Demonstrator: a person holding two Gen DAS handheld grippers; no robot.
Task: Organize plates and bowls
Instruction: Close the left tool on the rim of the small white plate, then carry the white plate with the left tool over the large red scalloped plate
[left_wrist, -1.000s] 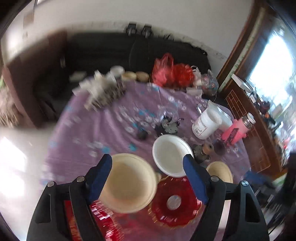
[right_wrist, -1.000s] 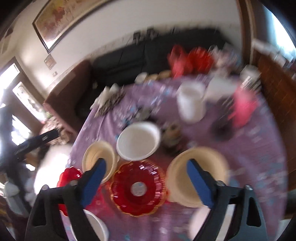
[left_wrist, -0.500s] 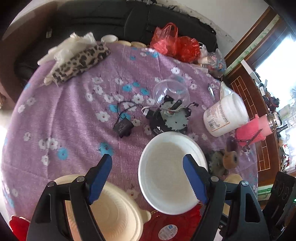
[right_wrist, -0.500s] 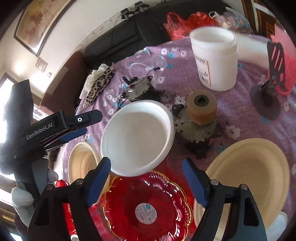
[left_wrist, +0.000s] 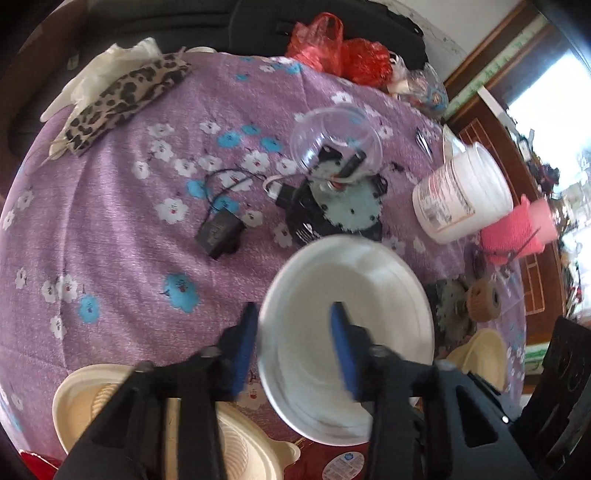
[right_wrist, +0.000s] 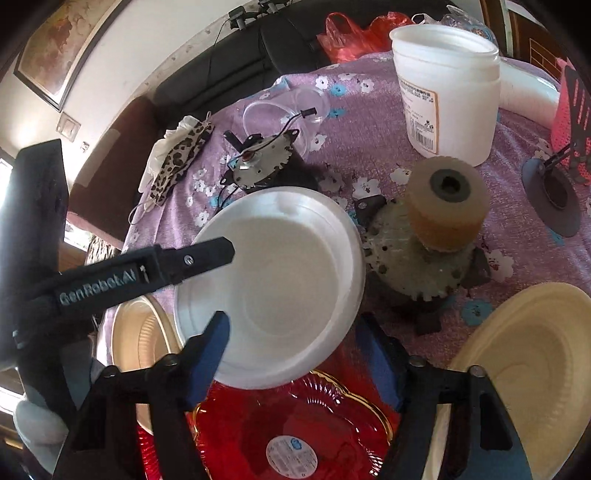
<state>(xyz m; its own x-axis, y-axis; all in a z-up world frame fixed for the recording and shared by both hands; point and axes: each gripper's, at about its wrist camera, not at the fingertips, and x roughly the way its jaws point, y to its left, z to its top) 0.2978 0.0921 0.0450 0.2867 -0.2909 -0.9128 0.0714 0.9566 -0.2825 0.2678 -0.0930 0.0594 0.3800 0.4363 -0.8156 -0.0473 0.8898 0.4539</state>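
White bowl (left_wrist: 347, 332): empty, upright on the table (left_wrist: 110, 221), close to the near edge, its near rim overlapping the red plate (right_wrist: 291, 424).

Red plate: scalloped with a gold edge, bare but for a round sticker at the middle.

Cream plate (right_wrist: 524, 369): toward the right edge of the table, nothing on it.

Second cream plate (left_wrist: 110, 406): by the near left edge, just beside the bowl, holding a smaller ridged plate (left_wrist: 240, 454).

White plastic jar (right_wrist: 447, 92): lidless and upright toward the far right of the table; contents impossible to tell.

Clear plastic cup (left_wrist: 336, 136): tipped on its side beyond the bowl, leaning against a toothed motor part (left_wrist: 332, 210), nothing inside.

Left gripper (left_wrist: 293, 347): down at the bowl's left rim, one blue pad outside the wall and the other over the inside. Jaws narrow and closing, rim between them. Outer pad just beside the wall, inner pad apart from it.

Right gripper (right_wrist: 293, 354): at the bowl's near side, above the red plate. Jaws at medium width and closing, with the bowl's near rim between them. Pads clear of the bowl on both sides.
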